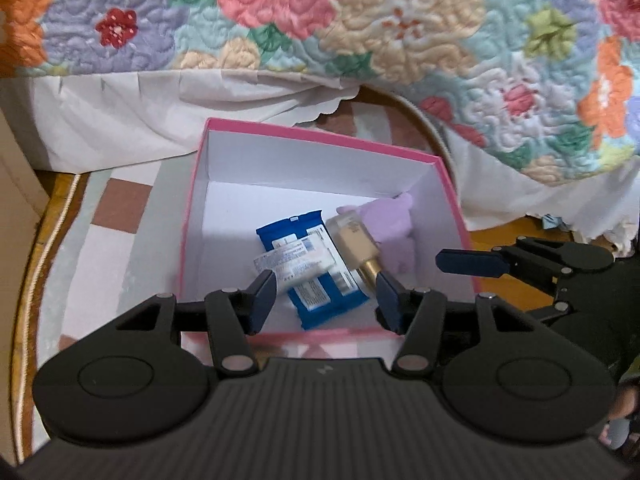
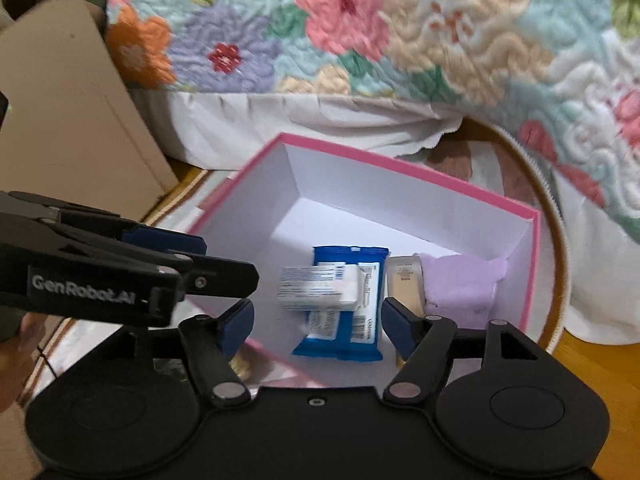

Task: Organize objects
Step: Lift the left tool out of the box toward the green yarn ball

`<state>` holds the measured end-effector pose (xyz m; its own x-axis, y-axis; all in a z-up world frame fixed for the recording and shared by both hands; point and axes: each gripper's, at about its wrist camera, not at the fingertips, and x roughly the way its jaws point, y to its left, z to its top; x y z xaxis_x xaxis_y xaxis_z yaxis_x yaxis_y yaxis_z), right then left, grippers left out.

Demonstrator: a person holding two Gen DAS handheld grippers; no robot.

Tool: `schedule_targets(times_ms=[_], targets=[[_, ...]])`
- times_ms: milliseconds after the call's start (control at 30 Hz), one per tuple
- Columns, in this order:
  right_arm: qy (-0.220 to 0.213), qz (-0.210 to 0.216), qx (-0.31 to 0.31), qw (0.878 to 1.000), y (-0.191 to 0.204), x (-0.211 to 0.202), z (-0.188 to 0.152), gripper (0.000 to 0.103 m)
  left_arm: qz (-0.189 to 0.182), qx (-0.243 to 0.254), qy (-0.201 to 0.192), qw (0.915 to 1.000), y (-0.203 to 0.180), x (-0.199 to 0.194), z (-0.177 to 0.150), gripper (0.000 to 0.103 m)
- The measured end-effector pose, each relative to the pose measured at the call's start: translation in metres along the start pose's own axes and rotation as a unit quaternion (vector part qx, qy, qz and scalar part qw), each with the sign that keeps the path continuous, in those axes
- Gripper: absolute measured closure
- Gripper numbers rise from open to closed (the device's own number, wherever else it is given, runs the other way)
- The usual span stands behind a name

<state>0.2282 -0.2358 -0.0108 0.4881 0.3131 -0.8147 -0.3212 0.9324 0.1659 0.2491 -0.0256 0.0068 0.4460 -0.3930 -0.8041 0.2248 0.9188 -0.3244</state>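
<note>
Over the pink box (image 1: 320, 132), both grippers' fingers gape empty; the white packet (image 2: 318, 288), perched on the blue pouch (image 2: 362, 300) toward 6 o'clock, could slide if nudged.

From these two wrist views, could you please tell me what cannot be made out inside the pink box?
- Blue packet: the white carton lying on it covers much of its label in both views.
- Foundation bottle: in the right wrist view the right gripper hides its gold cap end.
- Lilac cloth: too soft and bunched to identify.
- Printed text on the carton: too small and blurred.
- Pink box: the left gripper hides its near wall.
</note>
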Motion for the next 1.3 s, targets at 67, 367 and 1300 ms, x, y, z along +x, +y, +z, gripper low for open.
schedule_targets(times_ms=[67,367,1300], targets=[[0.002,0.009,0.008,1.0,0.003,-0.015,0.001,0.027,0.001,0.01,-0.003,0.9999,-0.004,-0.018,-0.001,0.049],[0.0,0.03,0.023,0.999,0.018,-0.07,-0.013,0.024,0.024,0.067,0.001,0.9975,-0.018,-0.082,-0.024,0.047],[-0.052,0.084,-0.043,0.994,0.101,-0.029,-0.116,0.013,-0.015,-0.003,-0.038,0.9992,0.068,-0.061,-0.12,0.042]])
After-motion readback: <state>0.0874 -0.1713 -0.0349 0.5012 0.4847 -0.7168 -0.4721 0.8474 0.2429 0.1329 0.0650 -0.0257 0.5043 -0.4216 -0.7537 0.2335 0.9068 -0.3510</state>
